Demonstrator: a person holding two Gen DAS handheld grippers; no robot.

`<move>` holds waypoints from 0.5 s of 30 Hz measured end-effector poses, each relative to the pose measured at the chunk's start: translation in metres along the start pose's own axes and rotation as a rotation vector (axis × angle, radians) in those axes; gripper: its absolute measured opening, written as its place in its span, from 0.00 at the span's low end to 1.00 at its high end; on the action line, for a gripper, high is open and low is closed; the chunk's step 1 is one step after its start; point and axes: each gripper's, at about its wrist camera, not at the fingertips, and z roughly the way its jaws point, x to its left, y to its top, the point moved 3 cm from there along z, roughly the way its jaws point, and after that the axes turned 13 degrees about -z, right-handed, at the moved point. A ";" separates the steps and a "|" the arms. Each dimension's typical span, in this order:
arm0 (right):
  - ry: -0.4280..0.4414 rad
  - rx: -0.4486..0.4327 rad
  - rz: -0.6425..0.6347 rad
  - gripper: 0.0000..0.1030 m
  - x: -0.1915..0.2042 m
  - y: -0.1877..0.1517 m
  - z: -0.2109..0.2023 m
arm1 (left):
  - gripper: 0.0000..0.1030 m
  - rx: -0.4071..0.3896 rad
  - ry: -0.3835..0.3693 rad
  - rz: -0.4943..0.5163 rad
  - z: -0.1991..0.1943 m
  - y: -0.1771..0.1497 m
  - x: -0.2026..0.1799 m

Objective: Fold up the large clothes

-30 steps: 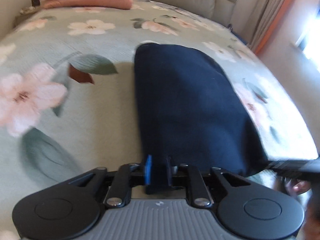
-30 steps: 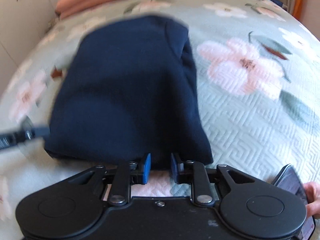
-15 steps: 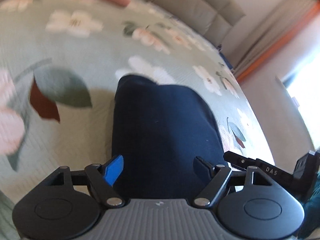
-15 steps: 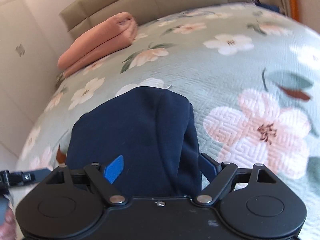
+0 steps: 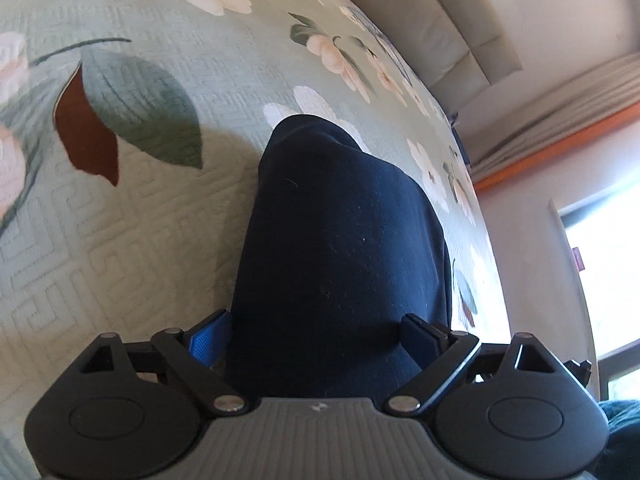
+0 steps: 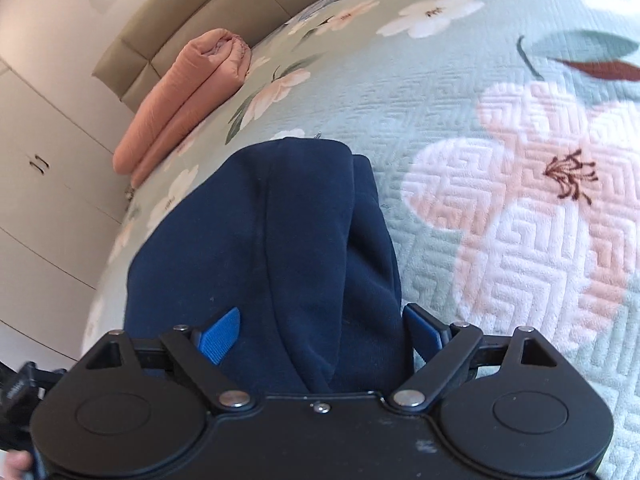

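Observation:
A folded navy blue garment (image 5: 340, 240) lies on the floral green bedspread (image 5: 120, 240); it also shows in the right wrist view (image 6: 260, 248). My left gripper (image 5: 320, 338) is open, its blue-padded fingers spread either side of the garment's near left edge, low over it. My right gripper (image 6: 320, 334) is open too, fingers spread over the garment's near right edge, where stacked folded layers show. Whether the pads touch the cloth is unclear.
A folded salmon-pink blanket (image 6: 184, 96) lies at the head of the bed by the beige padded headboard (image 6: 192, 12). White cabinets (image 6: 36, 184) stand at the left. Curtains and a bright window (image 5: 592, 272) are to the right of the bed.
Both grippers were shut on the garment's near edge a second ago. Both have opened and let it go, and both have dropped lower and closer to the cloth.

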 end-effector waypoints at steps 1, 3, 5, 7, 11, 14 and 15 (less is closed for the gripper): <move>0.001 0.002 -0.001 1.00 0.000 0.000 0.000 | 0.92 0.000 -0.004 -0.007 0.001 0.000 0.000; 0.001 0.003 -0.001 1.00 0.002 0.001 0.000 | 0.94 0.011 -0.009 -0.028 0.007 0.001 0.003; 0.012 0.010 0.003 1.00 0.004 0.001 0.000 | 0.96 0.023 -0.021 -0.052 0.013 0.002 0.004; 0.034 0.025 0.008 1.00 0.003 0.003 0.001 | 0.97 0.031 -0.022 -0.062 0.019 0.003 0.003; 0.061 0.035 -0.007 1.00 0.001 0.003 0.003 | 1.00 0.042 -0.021 -0.044 0.026 0.002 0.000; 0.071 0.040 -0.023 1.00 0.001 0.003 0.005 | 1.00 0.048 -0.035 -0.044 0.034 0.003 0.001; 0.073 0.039 -0.025 1.00 0.001 0.003 0.006 | 1.00 0.050 -0.039 -0.042 0.036 0.004 0.000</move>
